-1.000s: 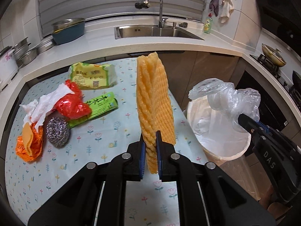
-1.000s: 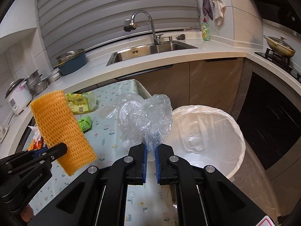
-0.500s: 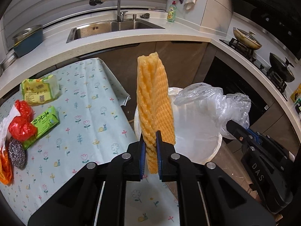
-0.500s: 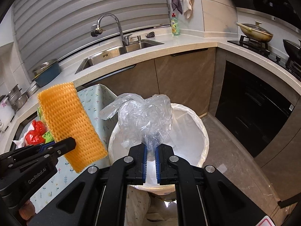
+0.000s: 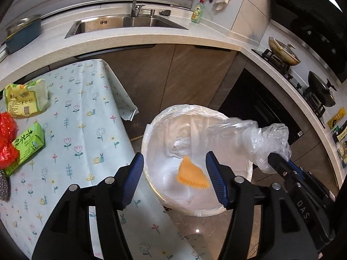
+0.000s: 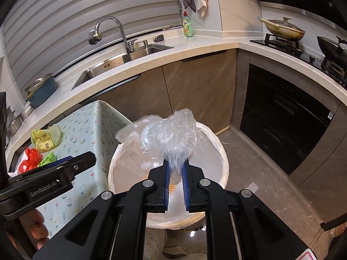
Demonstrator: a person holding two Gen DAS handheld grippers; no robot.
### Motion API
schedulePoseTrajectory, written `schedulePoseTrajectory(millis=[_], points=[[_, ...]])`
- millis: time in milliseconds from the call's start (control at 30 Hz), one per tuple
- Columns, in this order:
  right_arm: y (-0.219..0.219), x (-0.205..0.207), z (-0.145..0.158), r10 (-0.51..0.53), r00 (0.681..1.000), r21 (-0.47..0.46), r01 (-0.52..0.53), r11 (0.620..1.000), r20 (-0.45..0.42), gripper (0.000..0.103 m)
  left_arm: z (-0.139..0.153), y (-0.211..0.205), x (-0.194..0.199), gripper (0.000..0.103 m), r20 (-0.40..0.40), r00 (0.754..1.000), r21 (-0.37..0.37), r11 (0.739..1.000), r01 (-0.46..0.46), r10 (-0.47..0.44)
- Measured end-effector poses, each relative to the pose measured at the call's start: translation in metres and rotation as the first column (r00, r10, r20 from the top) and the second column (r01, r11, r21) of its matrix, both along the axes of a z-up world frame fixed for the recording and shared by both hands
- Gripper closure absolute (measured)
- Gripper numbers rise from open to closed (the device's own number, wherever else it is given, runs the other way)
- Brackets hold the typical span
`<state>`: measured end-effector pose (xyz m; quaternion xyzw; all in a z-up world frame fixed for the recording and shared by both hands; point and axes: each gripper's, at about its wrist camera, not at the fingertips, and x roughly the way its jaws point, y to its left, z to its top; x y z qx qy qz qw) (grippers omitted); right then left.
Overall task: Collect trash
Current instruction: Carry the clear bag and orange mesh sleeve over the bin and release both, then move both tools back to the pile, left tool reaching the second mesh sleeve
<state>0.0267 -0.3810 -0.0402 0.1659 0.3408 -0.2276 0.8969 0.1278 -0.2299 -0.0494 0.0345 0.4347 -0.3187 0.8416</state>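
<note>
Hanging spread wide above the lined trash bin [image 5: 151,166], the left gripper [image 5: 174,181] is gripping nothing; orange foam netting [image 5: 192,175] is lying inside. The right gripper [image 6: 175,181] is pinching a clear plastic bag [image 6: 167,136] over the bin's rim.

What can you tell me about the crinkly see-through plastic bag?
The plastic bag is thin, clear and crumpled into a wrinkly bunch, with one loose flap sticking out to the side. It looks like soft film that catches the light. The right tongs pinch its lower end between their blue pads, so it stands up above them. It hangs over the open bin, which has a white liner, and does not touch the bin.
</note>
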Motion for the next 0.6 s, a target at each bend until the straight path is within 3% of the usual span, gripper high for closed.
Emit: schedulePoseTrajectory(millis=[133,300,600], points=[[0.0,0.009,-0.002,0.016,1.0,0.003,-0.016,1.0,-0.003,0.089,0.002,0.013,0.002,0.041,0.034,0.999,0.031,0.999,-0.04,0.039],[0.009,0.014,0.005,0.016,1.0,-0.012,-0.016,1.0,0.022,0.052,0.004,0.032,0.002,0.032,0.07,0.992,0.058,0.992,-0.108,0.104],[0.039,0.018,0.025,0.075,0.996,-0.038,-0.073,0.997,0.054,0.04,0.011,0.082,-0.001,0.028,0.107,0.971,0.088,0.97,-0.225,0.215]])
